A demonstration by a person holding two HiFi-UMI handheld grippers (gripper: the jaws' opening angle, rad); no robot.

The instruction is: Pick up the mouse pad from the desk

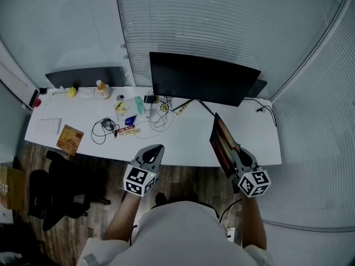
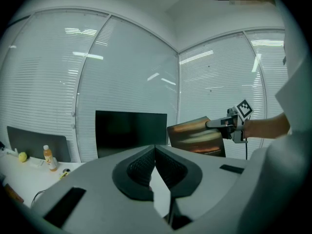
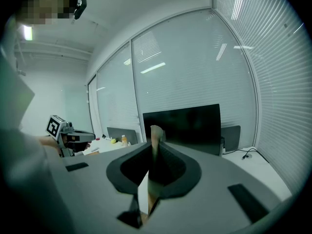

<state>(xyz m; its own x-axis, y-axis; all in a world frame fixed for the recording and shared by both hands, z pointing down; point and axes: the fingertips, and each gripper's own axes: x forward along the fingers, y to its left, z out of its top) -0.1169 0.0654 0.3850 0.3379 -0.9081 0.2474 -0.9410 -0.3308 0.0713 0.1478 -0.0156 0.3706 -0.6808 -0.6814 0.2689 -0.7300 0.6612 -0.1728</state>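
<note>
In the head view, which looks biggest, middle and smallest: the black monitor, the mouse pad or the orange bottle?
Largest: monitor.
Middle: mouse pad. It is lifted nearer the camera and turned almost edge-on, so this is rough.
Smallest: orange bottle.

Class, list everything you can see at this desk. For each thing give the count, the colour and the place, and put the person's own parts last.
desk: one, white, along the glass wall
monitor: one, black, back centre of the desk
panel: one, dark grey, upright at the back left
bottle: one, orange, back left
ball: one, yellow, left of the bottle
booklet: one, brown, front left edge
cables: several, black, left of centre
office chair: one, black, on the floor at left
mouse pad: one, dark with orange print, held on edge over the desk's right front
left claw: one, grey, shut, empty
right claw: one, grey, shut on the mouse pad
</note>
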